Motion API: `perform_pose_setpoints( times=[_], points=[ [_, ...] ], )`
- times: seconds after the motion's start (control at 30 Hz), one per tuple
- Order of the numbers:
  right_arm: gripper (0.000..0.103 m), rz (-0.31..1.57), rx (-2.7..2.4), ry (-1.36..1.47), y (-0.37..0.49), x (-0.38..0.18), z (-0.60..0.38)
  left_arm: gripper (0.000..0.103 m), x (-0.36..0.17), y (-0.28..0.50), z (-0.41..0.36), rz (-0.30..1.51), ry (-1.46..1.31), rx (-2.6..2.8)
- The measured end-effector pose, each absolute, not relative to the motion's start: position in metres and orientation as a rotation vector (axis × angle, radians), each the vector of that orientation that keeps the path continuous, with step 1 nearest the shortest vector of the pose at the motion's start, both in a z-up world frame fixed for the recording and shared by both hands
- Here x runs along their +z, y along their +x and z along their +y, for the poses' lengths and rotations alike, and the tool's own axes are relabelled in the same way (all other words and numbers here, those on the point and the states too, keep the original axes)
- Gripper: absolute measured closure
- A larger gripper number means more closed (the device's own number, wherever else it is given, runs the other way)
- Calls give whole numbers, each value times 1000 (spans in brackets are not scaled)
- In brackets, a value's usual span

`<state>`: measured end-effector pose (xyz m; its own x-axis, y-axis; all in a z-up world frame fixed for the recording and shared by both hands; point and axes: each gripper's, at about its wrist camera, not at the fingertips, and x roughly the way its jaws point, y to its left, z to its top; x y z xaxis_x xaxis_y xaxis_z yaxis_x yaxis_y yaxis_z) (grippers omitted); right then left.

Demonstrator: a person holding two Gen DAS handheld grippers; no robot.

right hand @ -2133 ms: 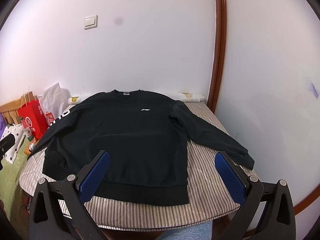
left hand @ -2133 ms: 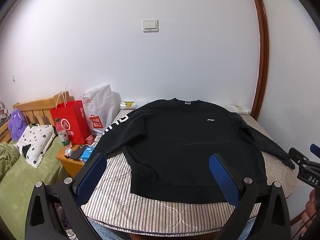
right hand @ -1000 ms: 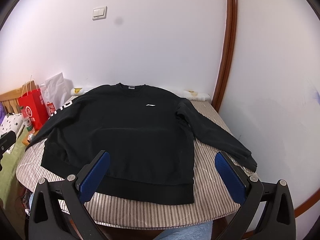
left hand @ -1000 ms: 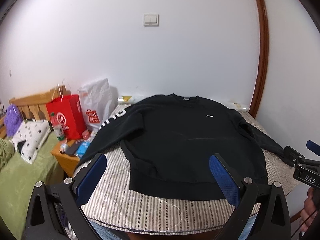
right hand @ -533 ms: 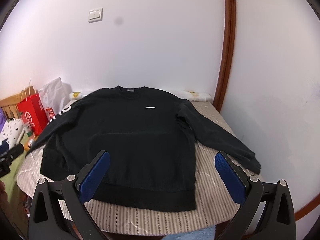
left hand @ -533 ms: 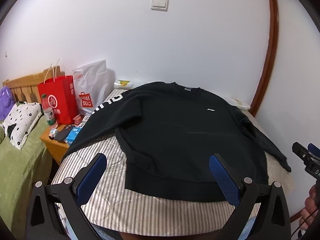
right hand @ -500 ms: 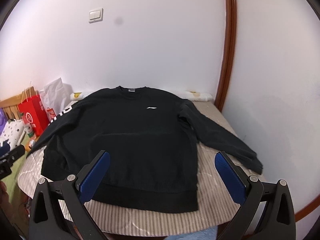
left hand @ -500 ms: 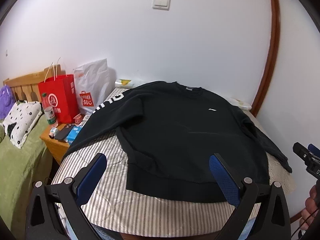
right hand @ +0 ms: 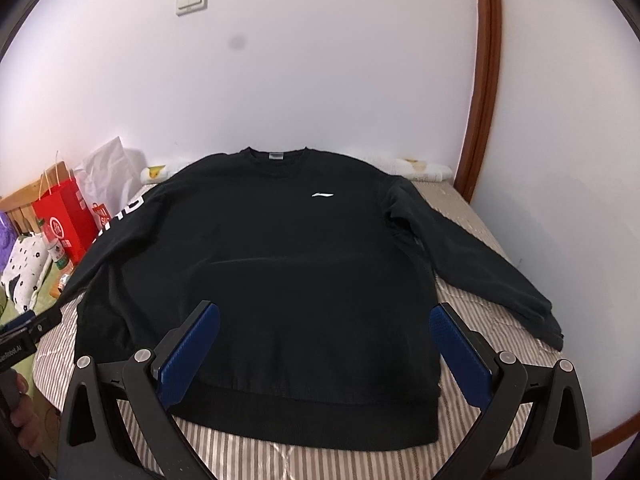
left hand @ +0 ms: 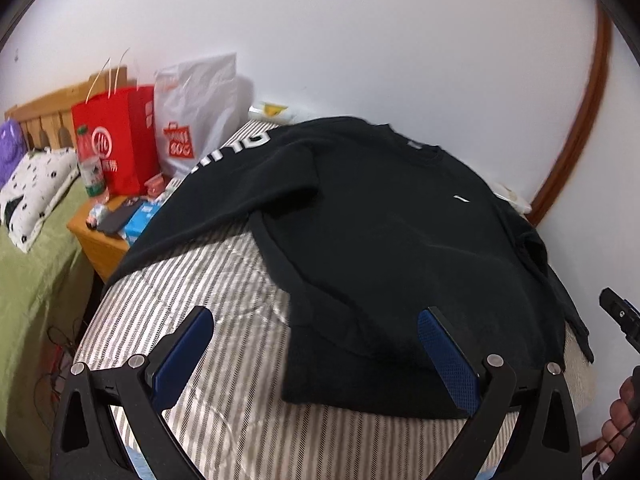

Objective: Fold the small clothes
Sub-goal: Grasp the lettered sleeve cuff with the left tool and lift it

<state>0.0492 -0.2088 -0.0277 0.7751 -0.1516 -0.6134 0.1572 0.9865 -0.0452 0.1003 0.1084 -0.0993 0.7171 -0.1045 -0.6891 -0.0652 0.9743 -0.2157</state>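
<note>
i saw the black sweatshirt (right hand: 280,280) lying flat, front up, on the striped mattress (left hand: 208,292), both sleeves spread out, collar toward the wall. left gripper (left hand: 316,356) hung over the near-left hem corner, fingers spread wide, nothing between them. right gripper (right hand: 324,344) sat above the hem's middle, also spread wide and empty. whether either touched the cloth, i couldn't tell. red bag (left hand: 120,136) stood beside the bed.

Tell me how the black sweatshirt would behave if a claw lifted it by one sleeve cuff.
The black long-sleeved sweatshirt lies flat with soft creases, so it would likely drape limply. Spread wide over the striped mattress, it probably drags rather than slides whole. Its thick ribbed hem suggests moderate weight.
</note>
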Motion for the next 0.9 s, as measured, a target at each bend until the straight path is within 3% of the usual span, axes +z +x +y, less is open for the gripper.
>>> perform_pose_setpoints(
  times=[0.3, 0.63, 0.9],
  points=[
    [0, 669, -140, 17, 95, -44, -206, 1, -131, 135, 147, 834, -303, 47],
    [0, 726, -157, 15, 147, -75, -223, 14, -162, 174, 199, 836, -509, 78],
    [0, 765, -220, 4, 168, -91, -250, 18, -187, 212, 231, 778, -743, 93]
  ],
)
